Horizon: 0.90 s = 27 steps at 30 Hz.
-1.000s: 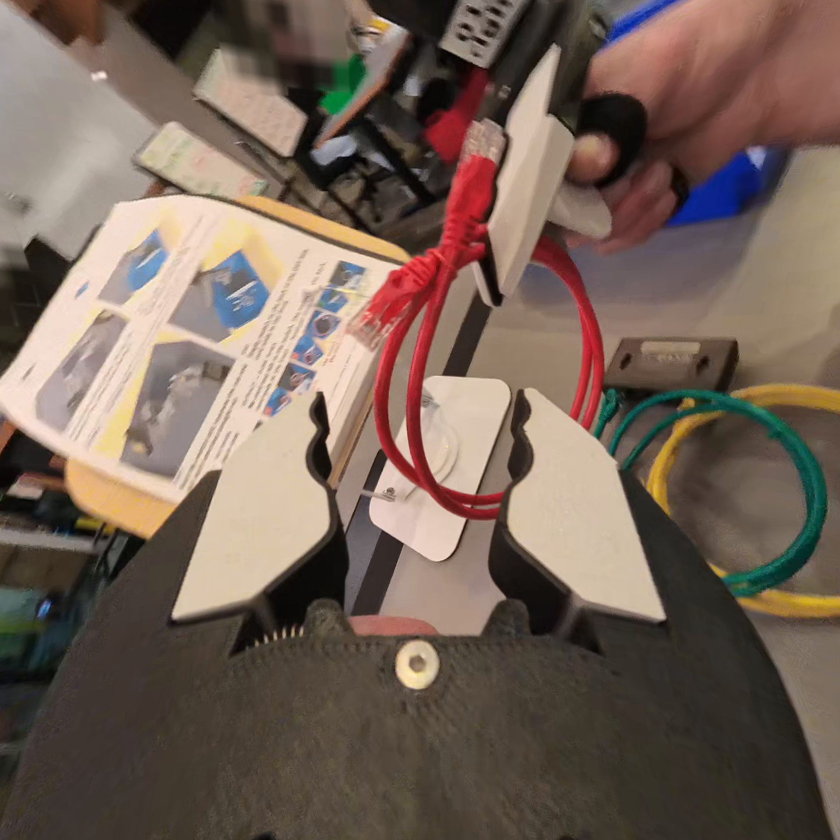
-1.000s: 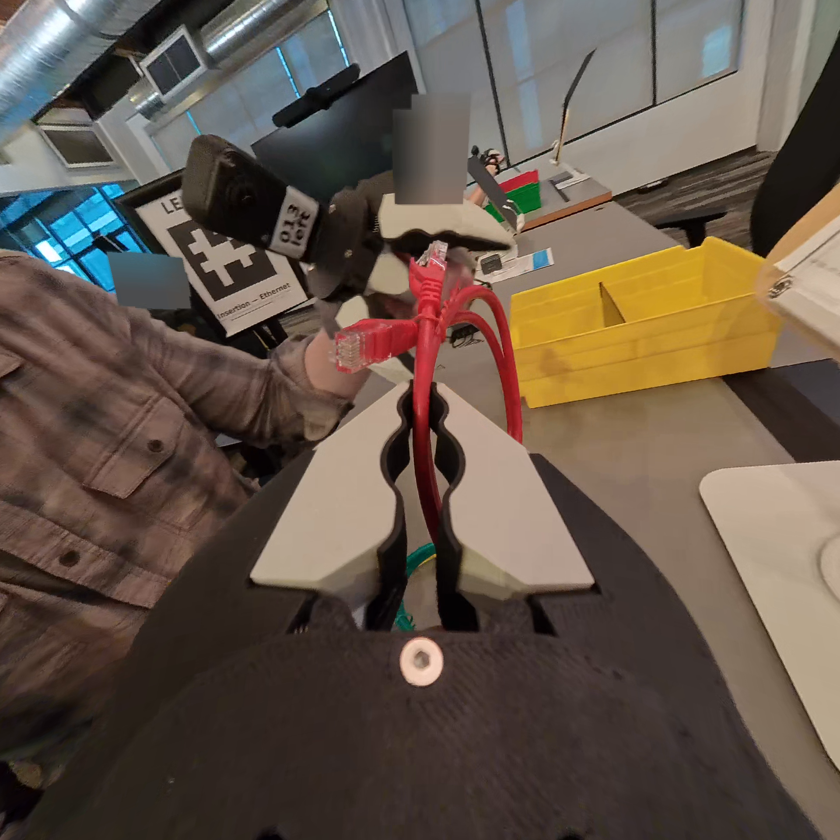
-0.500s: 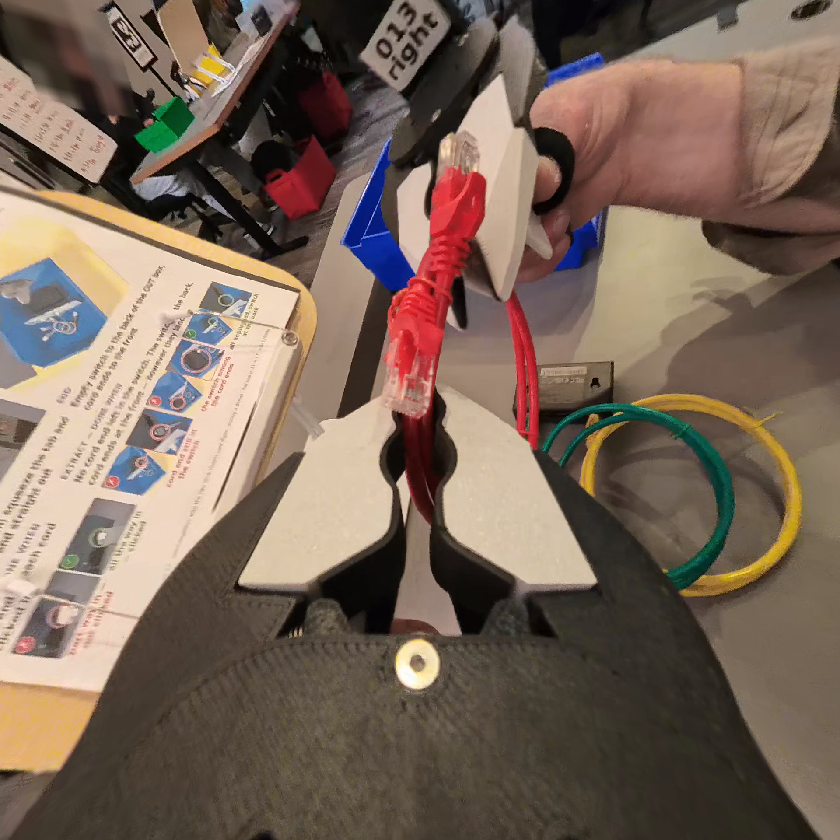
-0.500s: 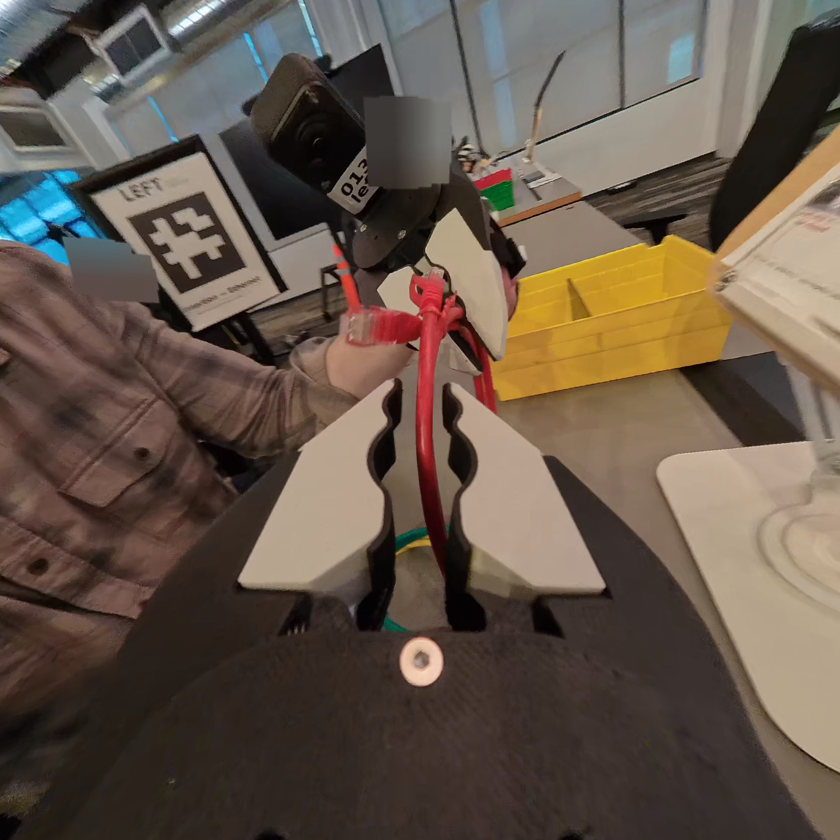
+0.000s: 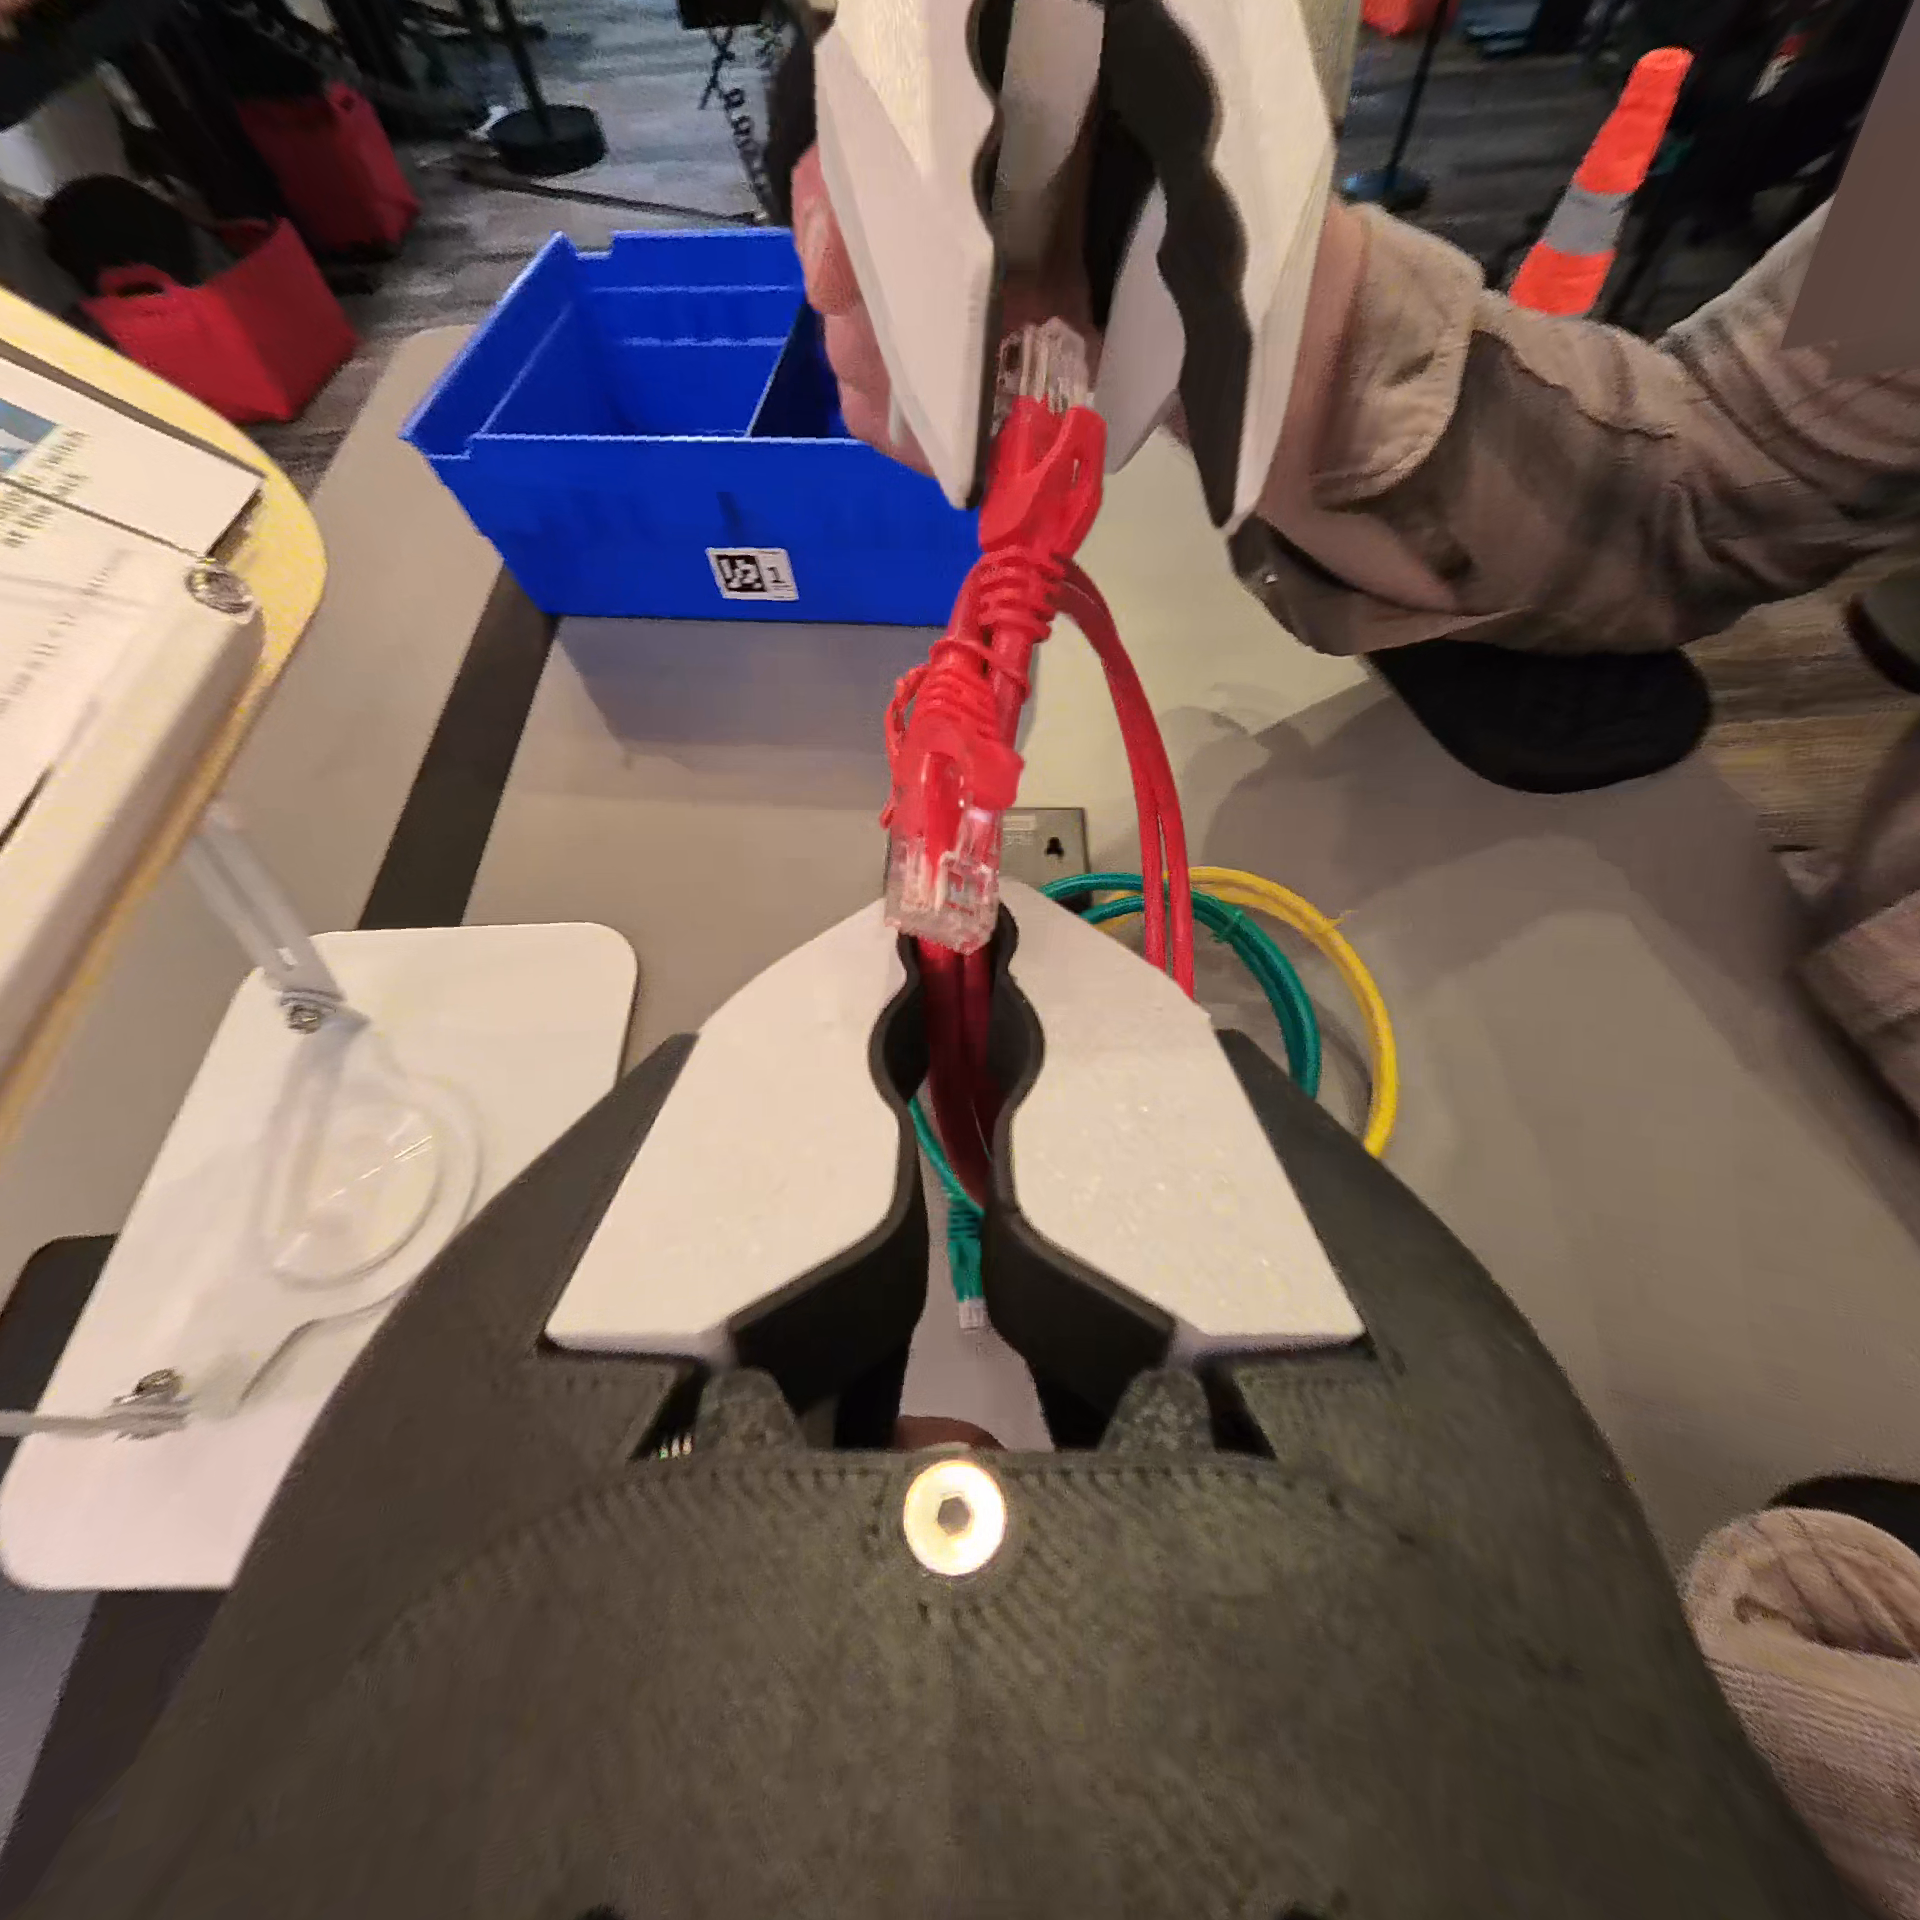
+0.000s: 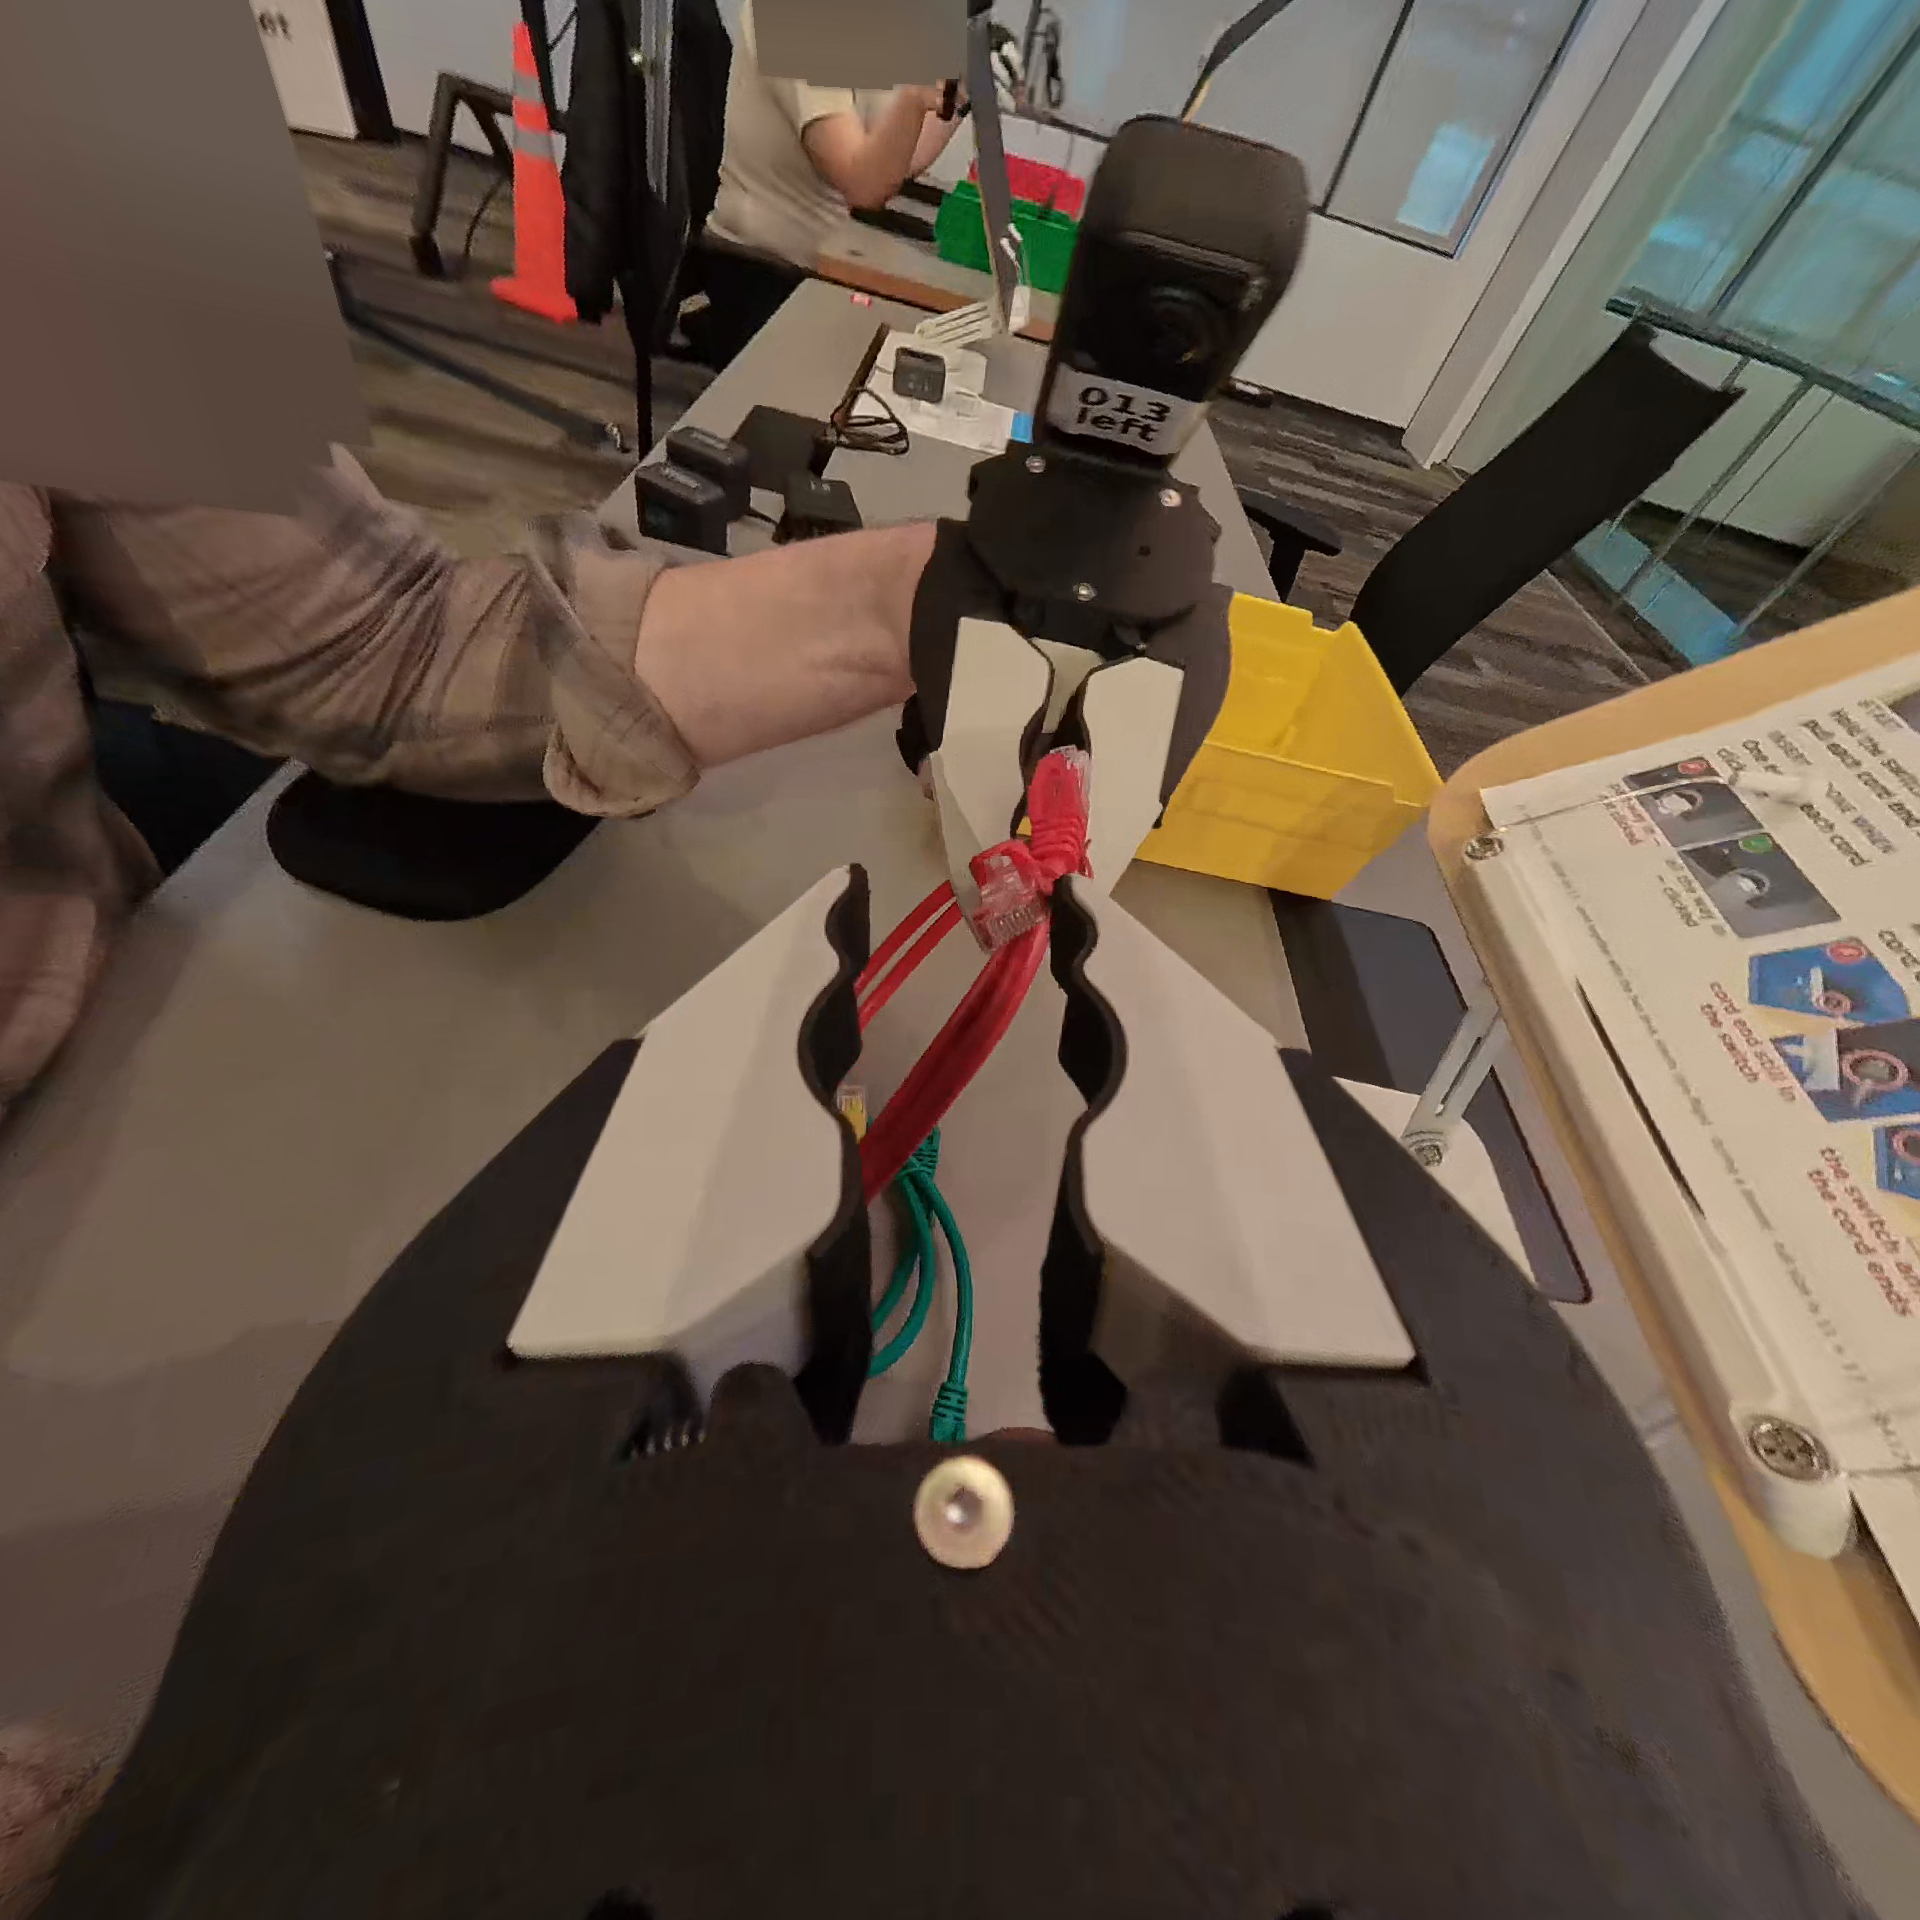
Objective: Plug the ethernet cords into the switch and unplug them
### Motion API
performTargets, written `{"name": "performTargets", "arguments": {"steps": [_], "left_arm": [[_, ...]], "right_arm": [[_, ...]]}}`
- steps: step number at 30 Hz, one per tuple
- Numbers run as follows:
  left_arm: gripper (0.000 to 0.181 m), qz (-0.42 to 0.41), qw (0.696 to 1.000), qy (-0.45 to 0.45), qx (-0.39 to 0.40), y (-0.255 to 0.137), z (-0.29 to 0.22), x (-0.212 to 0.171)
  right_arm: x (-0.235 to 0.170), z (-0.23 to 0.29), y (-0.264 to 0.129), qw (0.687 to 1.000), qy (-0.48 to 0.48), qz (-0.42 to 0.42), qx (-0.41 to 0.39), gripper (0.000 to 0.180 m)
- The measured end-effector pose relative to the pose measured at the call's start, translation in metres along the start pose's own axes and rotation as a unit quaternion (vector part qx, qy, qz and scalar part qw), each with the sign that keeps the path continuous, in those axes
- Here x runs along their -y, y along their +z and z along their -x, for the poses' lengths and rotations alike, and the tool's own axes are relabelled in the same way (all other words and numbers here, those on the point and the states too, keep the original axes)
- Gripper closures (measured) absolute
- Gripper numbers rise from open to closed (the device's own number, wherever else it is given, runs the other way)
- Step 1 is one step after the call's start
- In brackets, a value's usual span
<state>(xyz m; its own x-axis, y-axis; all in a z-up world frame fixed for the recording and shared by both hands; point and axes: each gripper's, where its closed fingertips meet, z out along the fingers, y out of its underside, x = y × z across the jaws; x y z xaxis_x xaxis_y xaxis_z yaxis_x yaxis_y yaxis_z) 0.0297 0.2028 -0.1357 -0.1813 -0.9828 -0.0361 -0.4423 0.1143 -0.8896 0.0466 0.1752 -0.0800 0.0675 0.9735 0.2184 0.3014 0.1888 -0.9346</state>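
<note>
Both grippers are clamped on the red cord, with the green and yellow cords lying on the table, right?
Only the left gripper is shut on the red cord; the right wrist view shows the right gripper open around it. The green cord and yellow cord do lie on the table.

Both cams sit right behind their own fingers and face each other close up over the grey table (image 5: 665, 790). The left one looks past the red ethernet cord (image 5: 1023, 623) toward the blue bin (image 5: 665, 520); the right one looks back toward the yellow bin (image 6: 1299, 790). Both catch that cord (image 6: 977, 1029) and the green cord (image 5: 1262, 966) below.
</note>
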Motion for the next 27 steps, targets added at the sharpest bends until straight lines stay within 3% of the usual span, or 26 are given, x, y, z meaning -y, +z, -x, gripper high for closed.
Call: {"name": "performTargets", "arguments": {"steps": [10,17,20,27], "left_arm": [[0.175,-0.007,0.997,-0.016,-0.081,-0.003,-0.023,-0.003],[0.171,-0.024,0.998,-0.006,-0.052,-0.003,-0.015,0.002],[0.138,-0.037,0.999,-0.003,0.0,-0.009,-0.002,0.01],[0.111,-0.051,0.986,0.046,0.151,-0.048,0.017,0.037]], "right_arm": [[0.001,0.012,0.007,0.997,-0.069,0.038,-0.006,0.167],[0.002,0.0,0.002,0.999,-0.02,0.025,-0.018,0.17],[0.004,-0.008,0.001,1.0,0.018,0.007,-0.024,0.17],[0.004,-0.03,-0.003,0.994,0.086,-0.017,-0.062,0.17]]}}
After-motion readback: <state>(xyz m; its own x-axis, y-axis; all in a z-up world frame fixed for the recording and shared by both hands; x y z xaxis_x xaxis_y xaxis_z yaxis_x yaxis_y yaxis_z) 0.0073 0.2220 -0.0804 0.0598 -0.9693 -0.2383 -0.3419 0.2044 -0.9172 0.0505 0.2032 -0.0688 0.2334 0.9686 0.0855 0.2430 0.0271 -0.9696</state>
